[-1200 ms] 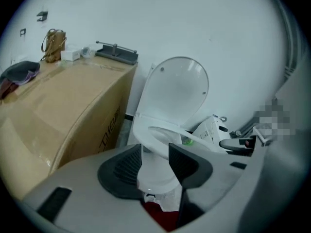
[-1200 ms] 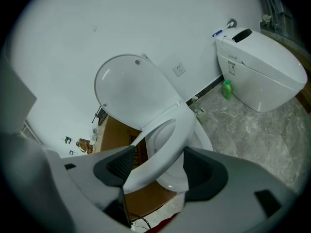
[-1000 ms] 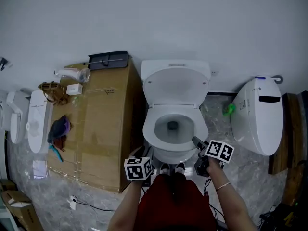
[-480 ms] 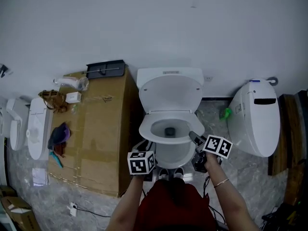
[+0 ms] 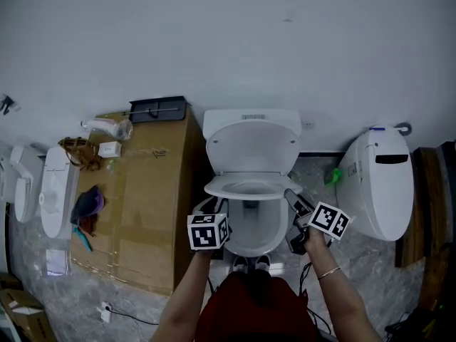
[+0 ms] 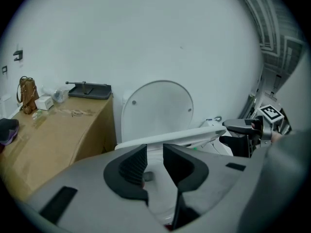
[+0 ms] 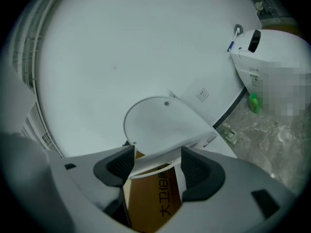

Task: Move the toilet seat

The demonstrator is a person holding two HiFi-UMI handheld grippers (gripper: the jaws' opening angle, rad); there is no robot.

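The white toilet (image 5: 249, 237) stands against the wall with its lid (image 5: 253, 148) upright. The toilet seat (image 5: 246, 188) is tilted up off the bowl, front edge raised. My right gripper (image 5: 291, 197) is shut on the seat's right rim; in the right gripper view the seat (image 7: 155, 161) runs between the two pads of that gripper (image 7: 158, 157). My left gripper (image 5: 214, 206) hangs at the seat's front left; its jaws are closing with nothing between them. In the left gripper view the seat (image 6: 184, 136) crosses just beyond the left gripper (image 6: 154, 152).
A large cardboard box (image 5: 142, 205) stands tight against the toilet's left, carrying a hair dryer (image 5: 107, 127) and a black tray (image 5: 157, 107). A second toilet (image 5: 377, 184) and a green bottle (image 5: 333, 175) are on the right. More white toilet parts (image 5: 55, 191) lie at far left.
The seat has come up off the bowl rim, lifted at its right side by my right gripper. My left gripper has risen toward the seat's front left.
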